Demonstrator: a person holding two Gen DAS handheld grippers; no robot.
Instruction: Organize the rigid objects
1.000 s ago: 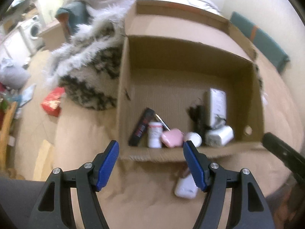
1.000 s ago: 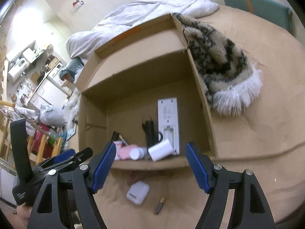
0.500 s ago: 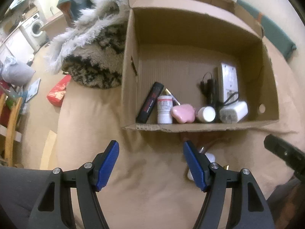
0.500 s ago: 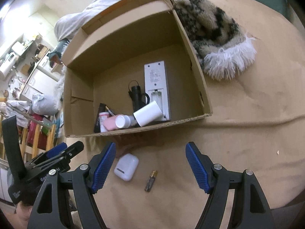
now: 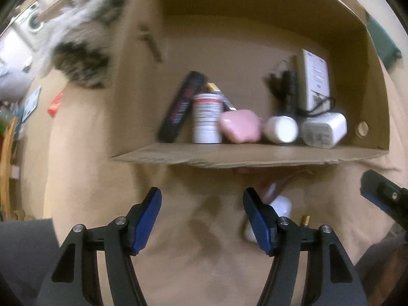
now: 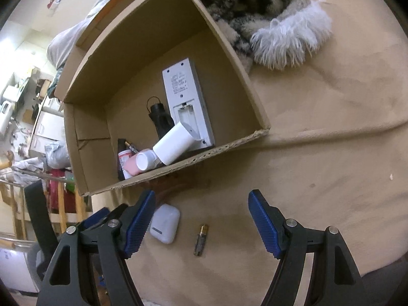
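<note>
An open cardboard box (image 5: 255, 156) stands on the tan cover and holds a pink case (image 5: 239, 126), a white bottle (image 5: 206, 118), a black tube (image 5: 182, 107) and a white remote (image 6: 187, 102). In front of the box lie a white earbud case (image 6: 164, 223) and a small battery (image 6: 201, 239). My right gripper (image 6: 202, 196) hangs open above the battery, its left finger beside the case. My left gripper (image 5: 202, 193) has its jaws closing over bare cover, with nothing between them. The earbud case (image 5: 281, 205) sits just outside its right finger.
A furry black-and-white blanket (image 6: 255, 12) lies against the box's far side. A green cushion (image 5: 385, 43) shows behind the box. Off the cover's left edge is a cluttered floor with a wooden rack (image 6: 61, 204). Tan cover stretches to the right.
Both grippers have sunk toward the cover and tipped further down. The box has slid up in both views, and the earbud case and battery now lie close to the fingers.
</note>
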